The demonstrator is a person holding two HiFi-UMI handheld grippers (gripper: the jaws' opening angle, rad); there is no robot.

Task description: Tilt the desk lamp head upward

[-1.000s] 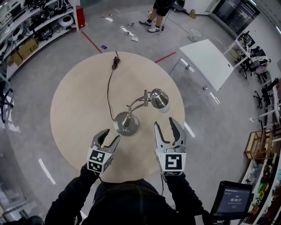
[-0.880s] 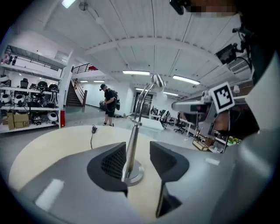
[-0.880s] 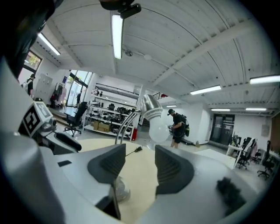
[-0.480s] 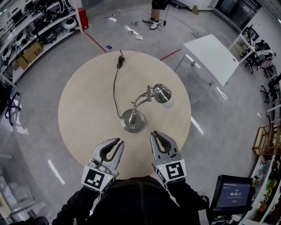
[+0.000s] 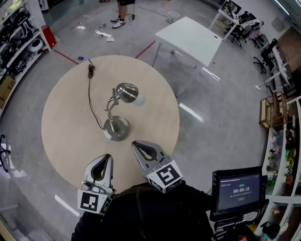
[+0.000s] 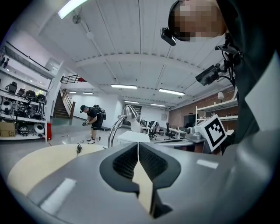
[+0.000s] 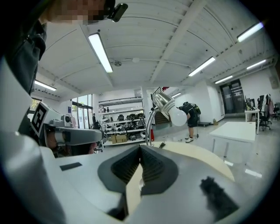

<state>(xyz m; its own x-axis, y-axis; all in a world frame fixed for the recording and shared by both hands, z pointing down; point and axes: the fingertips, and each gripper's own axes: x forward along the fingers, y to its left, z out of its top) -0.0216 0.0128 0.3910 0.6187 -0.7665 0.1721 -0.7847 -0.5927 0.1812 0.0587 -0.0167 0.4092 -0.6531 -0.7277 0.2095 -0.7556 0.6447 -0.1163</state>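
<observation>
A silver desk lamp stands mid-table on a round base (image 5: 116, 128). Its curved neck leads to the head (image 5: 126, 91), which points right and slightly down with a white bulb (image 5: 139, 99). A black cord (image 5: 90, 94) trails to the far edge. My left gripper (image 5: 107, 158) and right gripper (image 5: 136, 144) hover at the table's near edge, short of the base and apart from the lamp. Both have just been closing and now stand shut with nothing between the jaws. The lamp head (image 6: 130, 111) shows beyond the left gripper (image 6: 138, 144), and the lamp head (image 7: 162, 102) rises beyond the right gripper (image 7: 140, 148).
The round wooden table (image 5: 61, 117) stands on a grey floor. A white rectangular table (image 5: 190, 40) is at the back right, and a monitor on a stand (image 5: 237, 192) at the near right. Shelves (image 5: 19, 42) line the left wall. A person (image 5: 123, 12) stands far behind.
Both grippers went from wide open to shut and drew back from the lamp base toward the table's near edge. The lamp keeps its place and pose on the table.
</observation>
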